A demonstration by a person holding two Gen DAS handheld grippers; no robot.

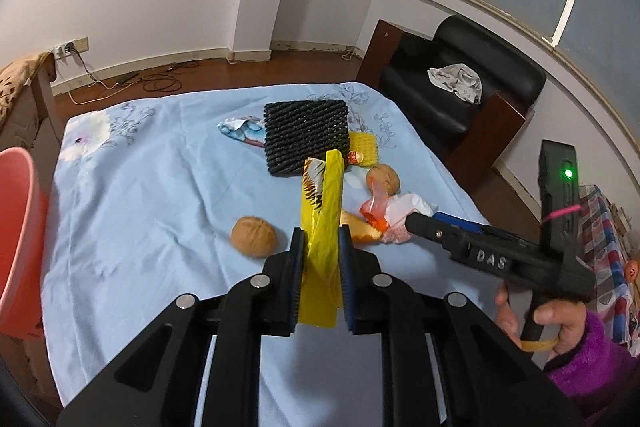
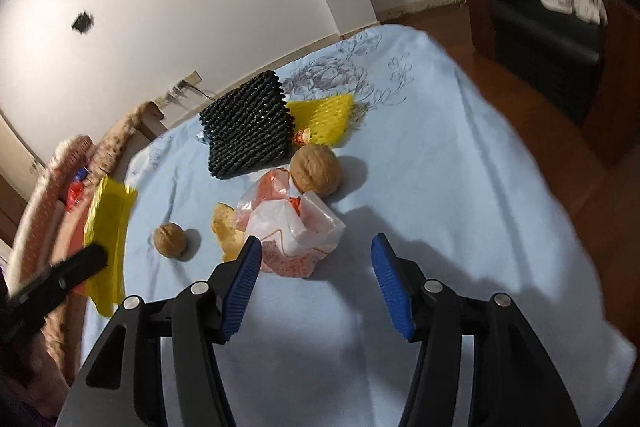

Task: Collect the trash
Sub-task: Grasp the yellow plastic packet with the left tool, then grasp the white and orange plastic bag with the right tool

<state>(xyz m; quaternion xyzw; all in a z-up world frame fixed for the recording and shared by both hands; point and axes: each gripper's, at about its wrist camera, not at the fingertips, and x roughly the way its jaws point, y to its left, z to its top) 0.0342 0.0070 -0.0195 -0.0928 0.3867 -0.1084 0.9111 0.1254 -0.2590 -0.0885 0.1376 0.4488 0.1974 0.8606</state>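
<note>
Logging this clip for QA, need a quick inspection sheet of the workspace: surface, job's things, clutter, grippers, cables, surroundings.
Surface: table under a wrinkled light blue cloth.
Job's things: yellow wrapper held off the table; clear orange-print bag, peel scrap, black foam net, yellow foam net, crumpled foil wrapper on the cloth.
Clutter: two walnuts.
Grippers: left gripper shut on the yellow wrapper; right gripper open, just short of the bag.
Cables: wires on the floor by the wall socket.
Surroundings: red bin at the table's left; black armchair with a rag.
</note>
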